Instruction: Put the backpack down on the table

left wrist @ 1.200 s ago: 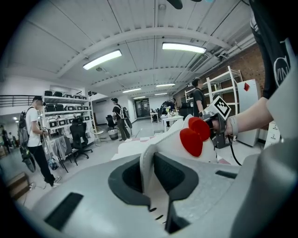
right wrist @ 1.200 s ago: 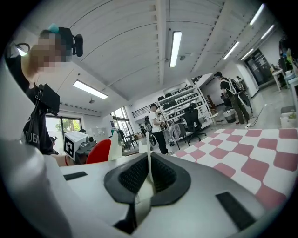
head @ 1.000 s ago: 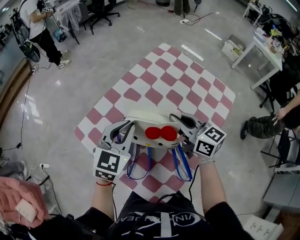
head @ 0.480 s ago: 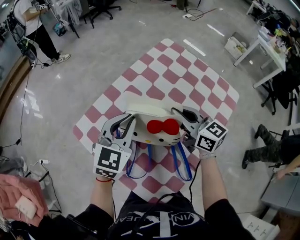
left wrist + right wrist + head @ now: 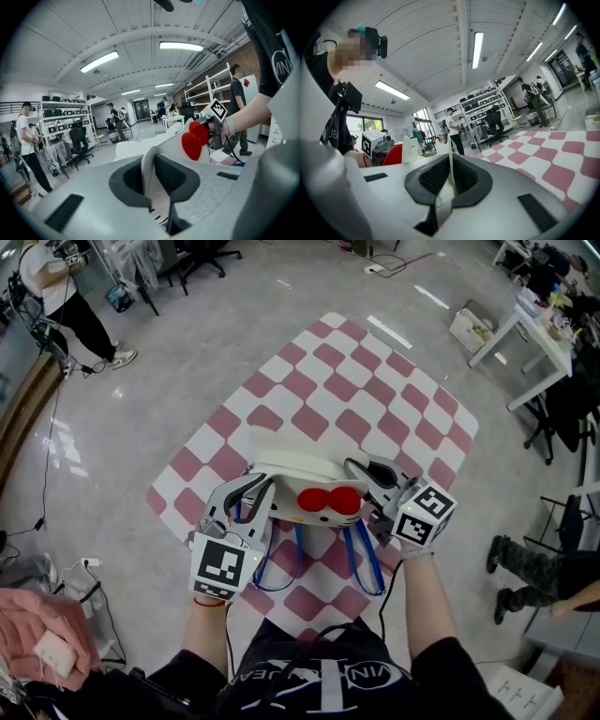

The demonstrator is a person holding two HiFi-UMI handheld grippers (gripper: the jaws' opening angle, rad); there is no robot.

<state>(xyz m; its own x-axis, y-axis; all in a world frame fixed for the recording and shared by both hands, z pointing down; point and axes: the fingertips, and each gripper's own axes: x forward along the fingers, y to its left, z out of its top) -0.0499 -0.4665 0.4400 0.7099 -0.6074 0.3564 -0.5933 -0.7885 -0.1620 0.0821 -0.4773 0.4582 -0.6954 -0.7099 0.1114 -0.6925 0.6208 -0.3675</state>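
A white backpack (image 5: 298, 471) with a red bow (image 5: 326, 501) hangs between my two grippers, above the pink-and-white checkered table (image 5: 319, 390). Its blue straps (image 5: 362, 563) dangle below, toward my body. My left gripper (image 5: 246, 497) is shut on the backpack's left edge. In the left gripper view, white fabric (image 5: 149, 168) is pinched between the jaws and the bow (image 5: 194, 138) shows beyond them. My right gripper (image 5: 368, 482) is shut on the right edge. A thin white fold (image 5: 449, 178) sits between its jaws.
The checkered table stretches away in front of me. White desks (image 5: 525, 352) stand at the right, with a seated person's legs (image 5: 523, 563) nearby. Another person (image 5: 56, 296) stands at the far left. Pink cloth (image 5: 37, 634) lies at the lower left.
Both grippers keep their hold. The backpack has tipped a little, so the bow looks flatter. The person at the right has shifted position.
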